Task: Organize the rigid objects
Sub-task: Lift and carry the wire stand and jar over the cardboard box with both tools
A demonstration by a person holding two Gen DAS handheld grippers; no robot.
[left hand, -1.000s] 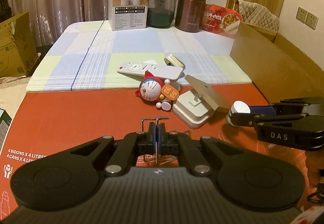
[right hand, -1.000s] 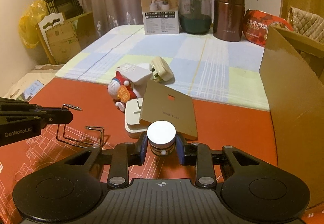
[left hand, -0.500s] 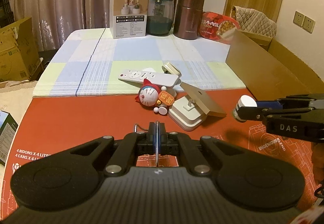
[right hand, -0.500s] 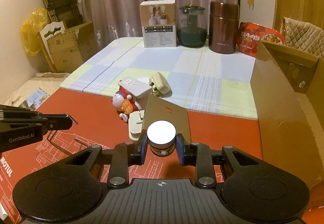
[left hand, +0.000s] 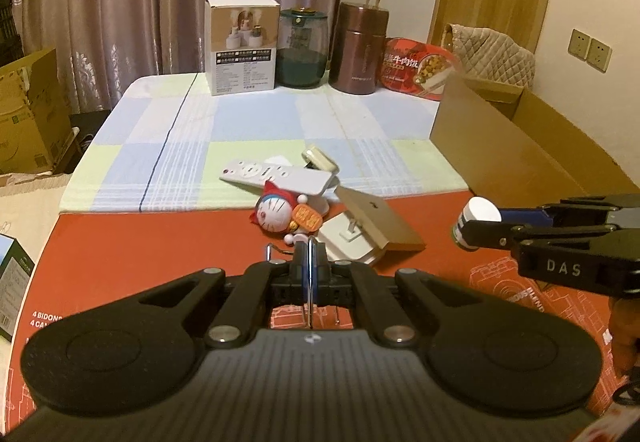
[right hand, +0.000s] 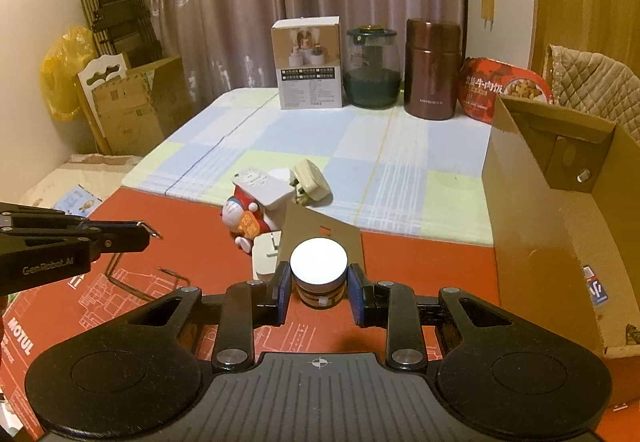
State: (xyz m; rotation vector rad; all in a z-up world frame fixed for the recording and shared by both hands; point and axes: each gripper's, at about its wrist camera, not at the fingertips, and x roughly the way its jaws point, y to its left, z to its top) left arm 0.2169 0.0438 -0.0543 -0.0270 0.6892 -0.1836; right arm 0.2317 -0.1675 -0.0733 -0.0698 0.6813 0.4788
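Carrying both loads toward the open brown cardboard box point(right hand: 560, 210), which stands ahead and to the right of the right gripper point(right hand: 319, 286), looks like the step in hand, and doing it well means keeping each pinch firm and each load level until it is over the box's mouth.

That gripper's blue pads are clamped on the sides of a small white-capped round jar with a brown-banded label point(right hand: 319, 274). The jar sits between the fingertips, clear of the red printed cardboard sheet point(right hand: 420, 258) below. It is squat, and its axis runs roughly upright with the white cap tipped slightly toward the camera. I judge it best kept cap-up, cleared over the near wall, then lowered before the jaws part.

The left gripper point(left hand: 311, 272) has its jaws pressed together on a thin bent silver wire rack point(left hand: 310, 294). One wire runs straight through the pinch along the gripper's line, and a bent end pokes out just left of the fingertips. In the right wrist view the rest of the wire hangs below that gripper over the red sheet. With so narrow a hold the frame could swing, so a slow, steady carry seems wise.

Ahead of both grippers a Doraemon figurine point(left hand: 276, 214), a white remote control point(left hand: 276, 178) and a white charger block point(left hand: 352, 238) lie in a cluster, not yet sorted.
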